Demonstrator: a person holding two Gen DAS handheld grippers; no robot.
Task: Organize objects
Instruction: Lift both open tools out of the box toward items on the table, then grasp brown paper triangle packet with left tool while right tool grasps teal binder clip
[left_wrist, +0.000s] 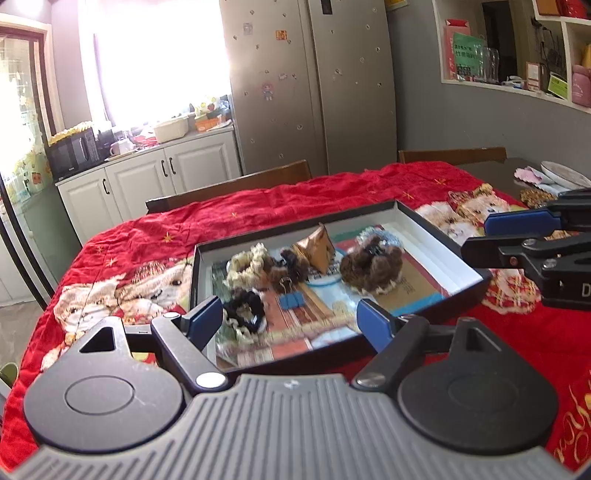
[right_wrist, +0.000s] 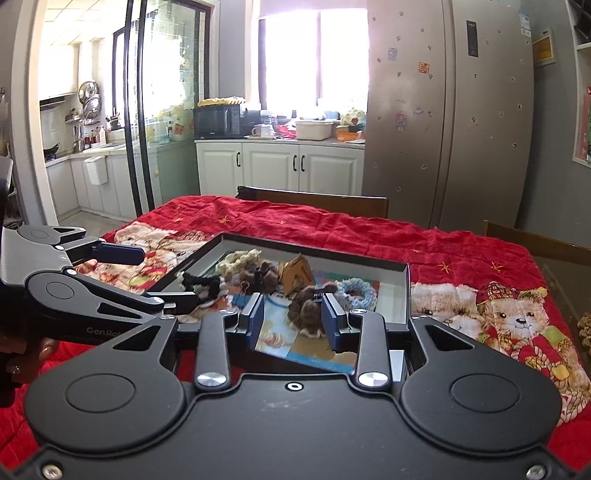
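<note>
A shallow black box (left_wrist: 436, 221) sits mid-frame on a bench under a red bear-print cloth (left_wrist: 258, 206). Inside it, from left to right in the left wrist view, lie a cream scrunchie (left_wrist: 246, 266), a black scrunchie (left_wrist: 245, 312) nearer the camera, a blue binder clip (left_wrist: 291, 300), a tan pyramid packet (left_wrist: 318, 248) and a brown furry clip (left_wrist: 371, 267), with a pale blue scrunchie (right_wrist: 356, 292) behind it.

The left gripper (left_wrist: 293, 321) hangs at the lower centre over the box's near edge, its fingers spread wide and holding nothing. The right gripper (right_wrist: 293, 319), lower centre in its own view, has its fingers partly apart with nothing between them; the furry clip lies beyond them.
</note>
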